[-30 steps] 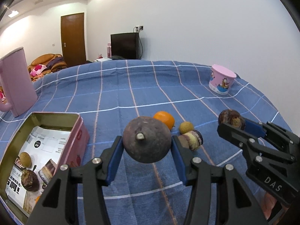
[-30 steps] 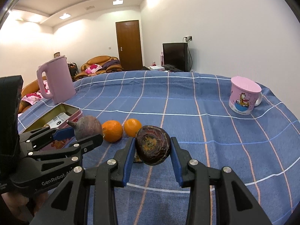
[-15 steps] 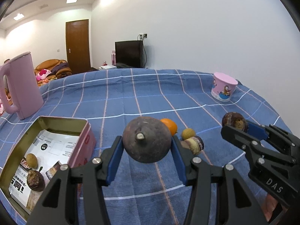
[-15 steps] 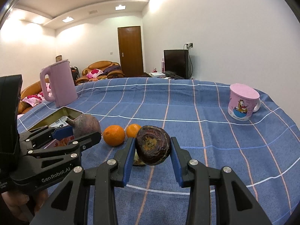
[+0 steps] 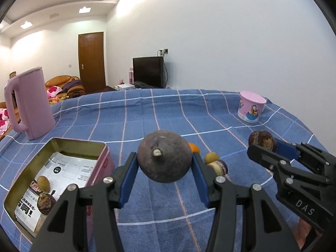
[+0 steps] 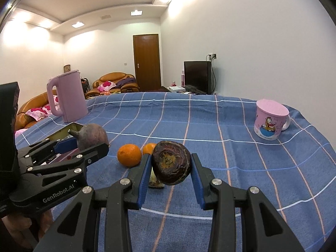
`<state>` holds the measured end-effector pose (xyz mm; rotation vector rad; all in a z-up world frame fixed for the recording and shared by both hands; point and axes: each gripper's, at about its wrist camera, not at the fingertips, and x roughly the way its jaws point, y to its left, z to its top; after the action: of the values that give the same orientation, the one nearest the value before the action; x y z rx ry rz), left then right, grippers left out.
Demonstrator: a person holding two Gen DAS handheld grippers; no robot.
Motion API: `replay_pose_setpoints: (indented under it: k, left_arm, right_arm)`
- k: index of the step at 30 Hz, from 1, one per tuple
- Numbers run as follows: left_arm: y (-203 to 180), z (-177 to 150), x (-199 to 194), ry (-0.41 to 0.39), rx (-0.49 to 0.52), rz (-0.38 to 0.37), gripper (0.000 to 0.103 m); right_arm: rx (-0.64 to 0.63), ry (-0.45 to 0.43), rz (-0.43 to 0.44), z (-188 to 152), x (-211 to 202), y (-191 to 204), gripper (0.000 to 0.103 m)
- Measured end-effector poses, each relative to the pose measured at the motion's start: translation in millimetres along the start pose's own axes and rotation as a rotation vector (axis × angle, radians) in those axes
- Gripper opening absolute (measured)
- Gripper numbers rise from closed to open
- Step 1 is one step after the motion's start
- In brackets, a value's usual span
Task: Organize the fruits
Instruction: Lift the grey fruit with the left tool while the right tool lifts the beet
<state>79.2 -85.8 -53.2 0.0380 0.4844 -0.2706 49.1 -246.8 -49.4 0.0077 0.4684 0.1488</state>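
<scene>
Far left of the tin (image 5: 53, 145): a pink kettle (image 5: 31, 105), standing on the blue checked cloth (image 5: 147, 113) over the counter. Inside the tin: a small brownish fruit (image 5: 43, 183), a dark wrinkled one (image 5: 45, 202), and a printed sheet whose writing is too small to read.

Just right of the tin, raised above the cloth: left hand-held gripper (image 5: 164, 173), clenched on a round dark purple fruit (image 5: 164, 159), stem stub facing the camera. "GenRobot.AI" legible on its body in the right wrist view.

Further right of the tin, lying on the cloth: two oranges (image 6: 129, 155), a small tan fruit (image 5: 211, 157), and a cut piece (image 5: 219, 167) beside it.

Right again, well clear of the tin: right hand-held gripper (image 6: 170, 173), grasping a shrivelled dark fruit (image 6: 171, 164), also held up off the cloth. "DAS" readable on its side in the left wrist view.

Farthest right of the tin: a pink cartoon mug (image 6: 269, 120).

Risks, as judged from here:
- Round fruit held only at its sides between flat pads; a jolt or slackened squeeze likely to let it roll out and off the cloth.
- Tin narrow and partly filled; both loads brought over together liable to knock grippers or strike the rim.
- Wrinkled fruit looks soft; hard clamping apt to crush it.
</scene>
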Motion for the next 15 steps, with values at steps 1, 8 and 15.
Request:
replay_pose_setpoints:
  k: [1,8,15]
  left_arm:
    - [-0.3,0.2,-1.0,-0.006,0.002,0.003,0.053]
    - [-1.9,0.0,-7.9,-0.04,0.011,0.016,0.053]
    - [-1.8,-0.1,-13.2,-0.068,0.005,0.032,0.053]
  right_arm:
    - [0.0,-0.003,0.0,0.0,-0.6,0.1,0.039]
    - [-0.007,-0.022,-0.002,-0.3,-4.9,2.1,0.039]
    - [-0.012,-0.041,-0.004,-0.4,-7.8,2.4,0.039]
